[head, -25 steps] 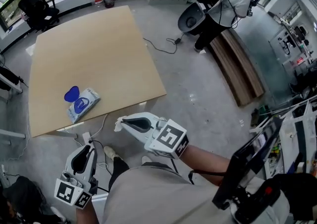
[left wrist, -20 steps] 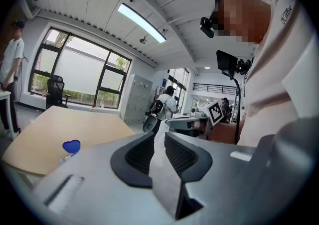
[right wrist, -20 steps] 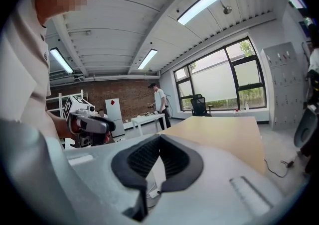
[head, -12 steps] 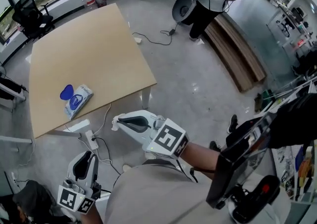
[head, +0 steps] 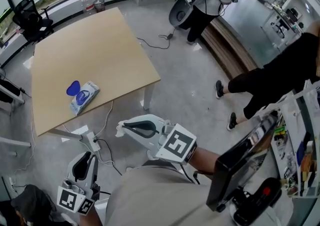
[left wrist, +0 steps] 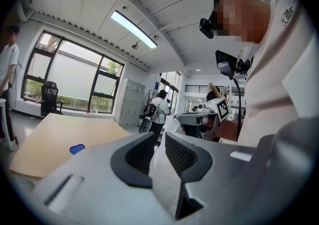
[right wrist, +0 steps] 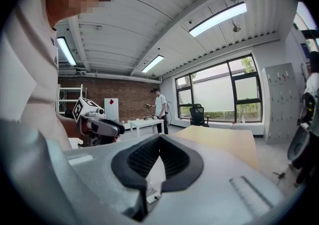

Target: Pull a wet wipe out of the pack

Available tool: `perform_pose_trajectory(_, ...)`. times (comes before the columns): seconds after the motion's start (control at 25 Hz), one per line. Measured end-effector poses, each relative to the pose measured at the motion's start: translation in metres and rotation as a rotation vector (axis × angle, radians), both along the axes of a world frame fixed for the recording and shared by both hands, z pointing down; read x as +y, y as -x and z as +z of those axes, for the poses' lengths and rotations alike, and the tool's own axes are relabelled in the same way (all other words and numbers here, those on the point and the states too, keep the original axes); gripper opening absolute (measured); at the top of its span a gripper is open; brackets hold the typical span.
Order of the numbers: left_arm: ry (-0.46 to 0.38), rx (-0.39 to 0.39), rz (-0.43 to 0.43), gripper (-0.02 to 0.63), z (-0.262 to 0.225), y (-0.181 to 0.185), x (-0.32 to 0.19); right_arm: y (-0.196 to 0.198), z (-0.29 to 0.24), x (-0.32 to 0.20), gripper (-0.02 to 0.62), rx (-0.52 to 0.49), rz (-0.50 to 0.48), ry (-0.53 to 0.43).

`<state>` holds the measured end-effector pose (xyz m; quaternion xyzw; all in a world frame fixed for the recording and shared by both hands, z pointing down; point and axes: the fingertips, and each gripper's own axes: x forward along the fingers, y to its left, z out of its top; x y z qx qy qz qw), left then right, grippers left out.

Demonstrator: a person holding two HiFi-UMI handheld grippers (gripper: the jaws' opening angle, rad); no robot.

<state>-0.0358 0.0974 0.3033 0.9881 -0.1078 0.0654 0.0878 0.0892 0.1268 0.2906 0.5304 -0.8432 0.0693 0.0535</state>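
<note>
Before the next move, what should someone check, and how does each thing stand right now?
1. Wipe out of the pack: ok. The right tool is shut on a white wipe.
2. Left tool free: ok. Its jaws are slightly apart with nothing between them.
3. Pack steady: ok. It lies flat on the table.
4. Lid closed: not ok. The blue flap is open.
5. Tools near the pack: not ok. Both are off the table, over the floor.
</note>
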Motion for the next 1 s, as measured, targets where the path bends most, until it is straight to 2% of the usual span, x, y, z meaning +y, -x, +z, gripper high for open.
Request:
perform_pose_trajectory(0.44, 0.011, 0.000, 0.012, 0.074, 0.015, 0.088, 0.013, 0.089, -0.002, 0.013, 0.003, 0.035, 0.000, -0.013)
perform_pose_trajectory(1.0, 0.006, 0.024, 0.049, 0.074, 0.024, 0.147, 0.033, 0.157, -0.011, 0.041, 0.003, 0.080, 0.018, -0.043)
